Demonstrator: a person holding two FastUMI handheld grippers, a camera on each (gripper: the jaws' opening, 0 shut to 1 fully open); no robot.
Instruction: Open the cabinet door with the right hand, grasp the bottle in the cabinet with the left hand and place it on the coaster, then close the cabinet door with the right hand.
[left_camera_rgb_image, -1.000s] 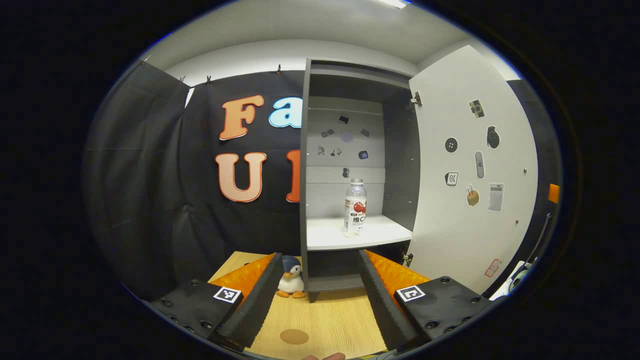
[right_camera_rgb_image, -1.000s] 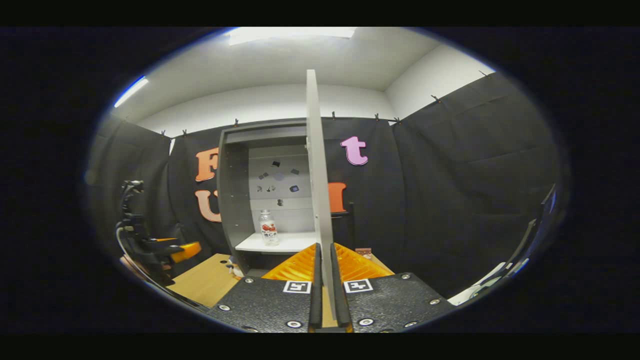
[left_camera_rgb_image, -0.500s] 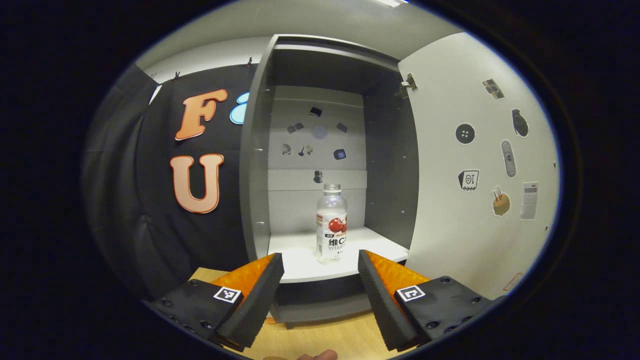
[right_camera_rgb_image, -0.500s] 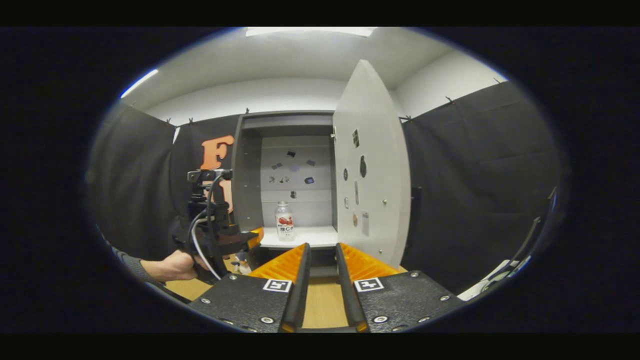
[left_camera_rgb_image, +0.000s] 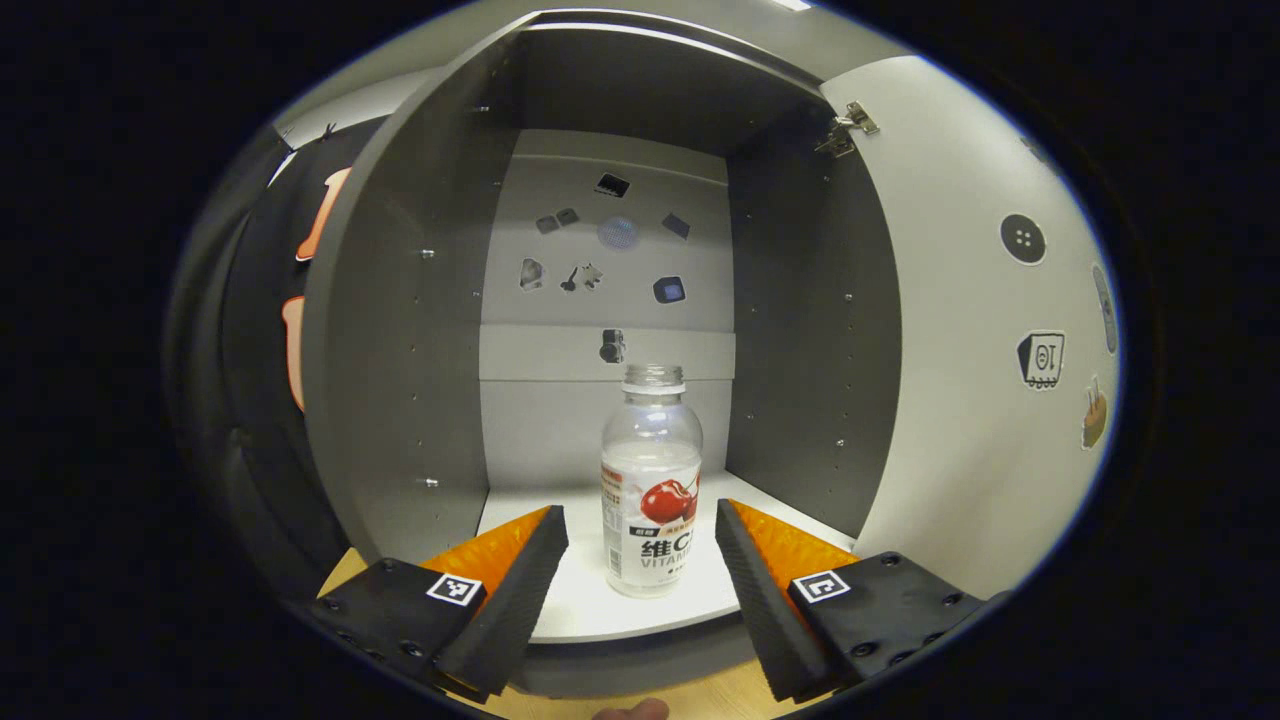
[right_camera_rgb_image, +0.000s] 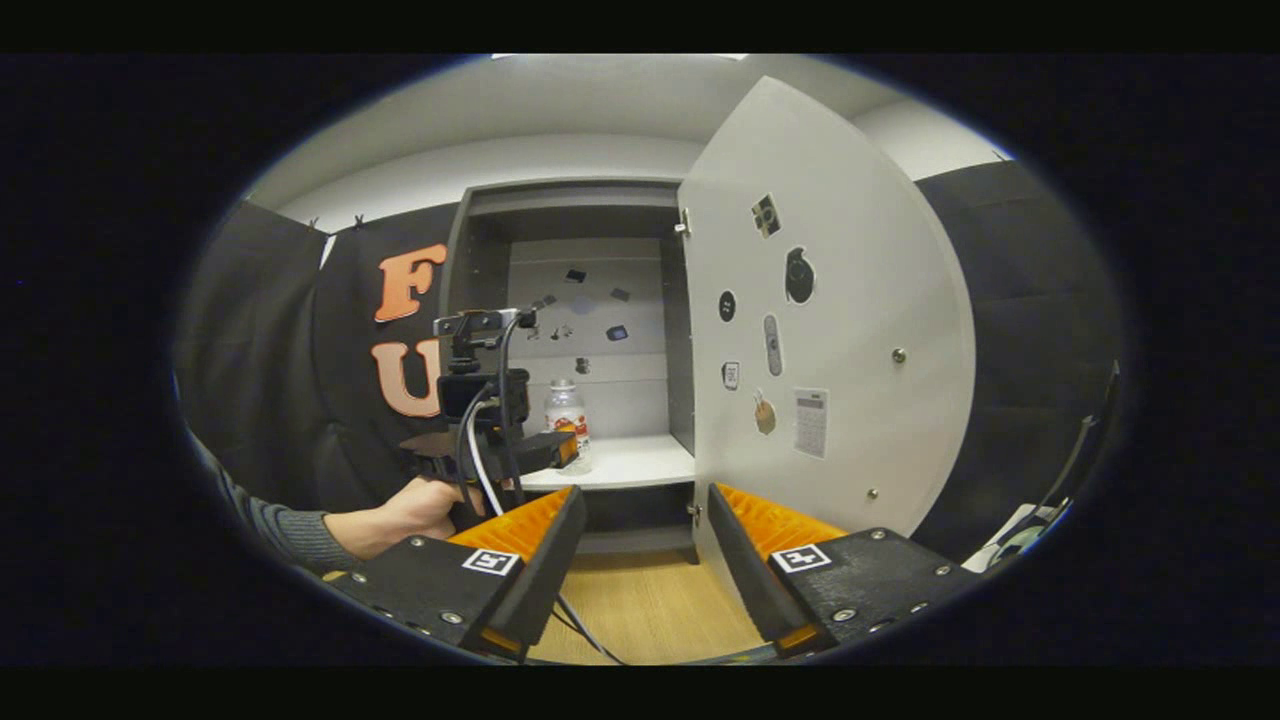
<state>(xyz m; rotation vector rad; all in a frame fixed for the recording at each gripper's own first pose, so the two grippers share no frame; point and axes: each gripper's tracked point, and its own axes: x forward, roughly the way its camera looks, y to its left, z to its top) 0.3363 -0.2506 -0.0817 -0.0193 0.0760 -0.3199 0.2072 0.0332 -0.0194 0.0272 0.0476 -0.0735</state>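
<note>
— Where is the bottle (left_camera_rgb_image: 651, 480) sitting relative to your left tongs (left_camera_rgb_image: 640, 530)?

— It is standing upright on the cabinet's white shelf (left_camera_rgb_image: 590, 590), straight ahead between my left fingers (left_camera_rgb_image: 520, 585), which are spread wide and touching nothing.

— And the right tongs (right_camera_rgb_image: 645, 520)?

— They are gaping too, holding nothing, just beside the edge of the cabinet door (right_camera_rgb_image: 830, 330), which is hanging open. From there I am seeing my left hand (right_camera_rgb_image: 425, 505) holding its tongs at the shelf front.
</note>
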